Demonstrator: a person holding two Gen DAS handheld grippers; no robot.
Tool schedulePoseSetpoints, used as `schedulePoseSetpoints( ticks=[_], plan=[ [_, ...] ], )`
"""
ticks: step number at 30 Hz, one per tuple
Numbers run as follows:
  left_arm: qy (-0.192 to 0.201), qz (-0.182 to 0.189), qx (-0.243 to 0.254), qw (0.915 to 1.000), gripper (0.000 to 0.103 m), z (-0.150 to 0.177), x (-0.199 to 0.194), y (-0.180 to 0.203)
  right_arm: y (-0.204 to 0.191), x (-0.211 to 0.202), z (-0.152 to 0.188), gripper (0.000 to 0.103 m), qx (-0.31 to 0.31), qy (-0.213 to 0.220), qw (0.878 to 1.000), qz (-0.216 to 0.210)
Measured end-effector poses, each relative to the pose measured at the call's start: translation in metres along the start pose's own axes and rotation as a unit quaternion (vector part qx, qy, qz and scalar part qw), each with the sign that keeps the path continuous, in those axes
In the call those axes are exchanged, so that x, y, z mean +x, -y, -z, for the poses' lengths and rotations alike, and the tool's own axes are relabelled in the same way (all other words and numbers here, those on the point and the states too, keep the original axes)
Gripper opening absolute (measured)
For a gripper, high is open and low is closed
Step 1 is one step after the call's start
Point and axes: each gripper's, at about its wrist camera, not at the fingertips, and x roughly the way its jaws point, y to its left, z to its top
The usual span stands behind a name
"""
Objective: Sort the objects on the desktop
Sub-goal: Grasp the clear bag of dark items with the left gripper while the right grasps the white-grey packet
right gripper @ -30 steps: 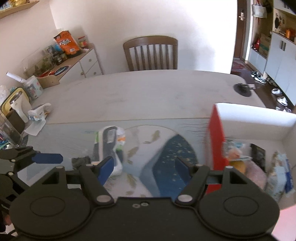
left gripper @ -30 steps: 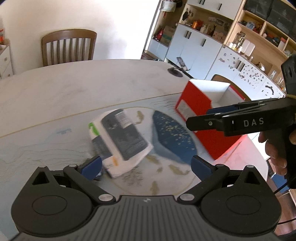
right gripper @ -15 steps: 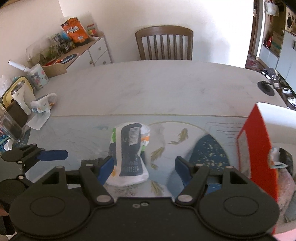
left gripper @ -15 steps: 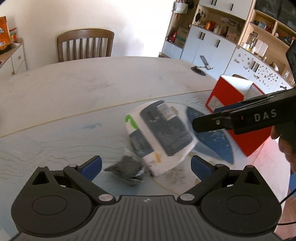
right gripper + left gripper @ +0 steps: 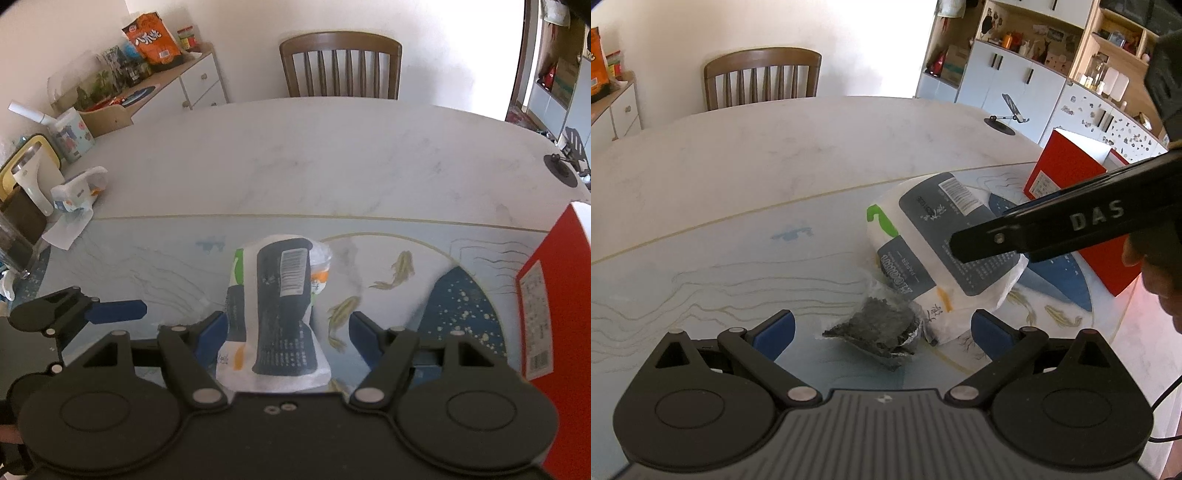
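Tissue pack (image 5: 945, 254) lying on printed mat (image 5: 746, 273) on counter (image 5: 812, 147), mid-mat, well left of red box (image 5: 1067, 177). Small dark crinkly packet (image 5: 879, 328) touching its near corner. Right hand-held gripper (image 5: 286, 332) spread wide, straddling pack, pads not pressing yet. Left hand-held gripper (image 5: 882, 328) also released, blue pads either side of dark packet, nothing gripped. Wooden chair (image 5: 762, 79) across counter.
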Motion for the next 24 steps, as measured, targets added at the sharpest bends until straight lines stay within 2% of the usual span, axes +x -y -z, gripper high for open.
schedulePoseSetpoints(
  ticks=[11,15,22,24],
  plan=[
    [0.001,0.007,0.001,1.0,0.097,0.003,0.009,-0.003,-0.002,0.025,-0.002,0.071,-0.001,-0.02,1.0,0.002],
    [-0.002,0.007,0.003,1.0,0.09,0.004,0.012,-0.003,-0.002,0.03,-0.001,0.068,-0.001,-0.026,1.0,0.002],
    [0.002,0.011,0.001,0.9999,0.075,0.004,0.013,-0.004,-0.002,0.036,-0.001,0.05,-0.003,-0.036,0.999,0.001],
    [0.003,0.012,0.002,0.9999,0.068,0.004,0.013,-0.004,-0.002,0.036,-0.001,0.05,-0.002,-0.036,0.999,0.001]
  ],
)
